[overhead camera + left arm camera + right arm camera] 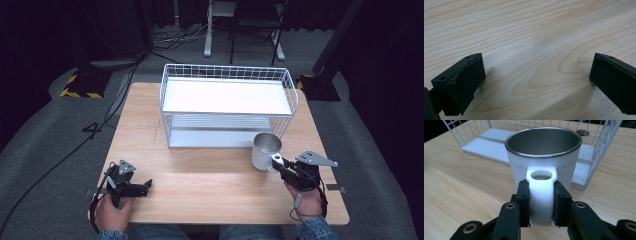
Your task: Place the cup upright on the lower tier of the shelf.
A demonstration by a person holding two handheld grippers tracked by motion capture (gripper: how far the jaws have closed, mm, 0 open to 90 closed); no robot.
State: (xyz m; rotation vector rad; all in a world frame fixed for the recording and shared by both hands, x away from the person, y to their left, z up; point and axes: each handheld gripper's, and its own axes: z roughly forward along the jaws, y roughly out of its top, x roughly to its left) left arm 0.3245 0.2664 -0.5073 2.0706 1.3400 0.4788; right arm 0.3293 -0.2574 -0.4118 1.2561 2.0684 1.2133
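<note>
One mug (543, 157) is in hand so far: the right gripper (541, 203) has its jaws clamped on either side of the white handle (541, 195), and in the high view the mug (265, 150) sits at the right of the counter (200, 175), just in front of the wire rack's (227, 102) right corner. It stays upright, mouth up, its steel inside bare. Whether its base is on the wood or just off it, I cannot tell for sure.

By my reckoning the grasp is done and the carrying is what remains; the likely place for it is the rack, whose white upper shelf (225, 97) and lower tray have nothing on them.

Over at the near left, the left gripper (131, 186) rests low over the counter with its jaws wide apart and nothing but bare wood between them.

No brand, label or writing can be read on the mug, the rack or either gripper.
</note>
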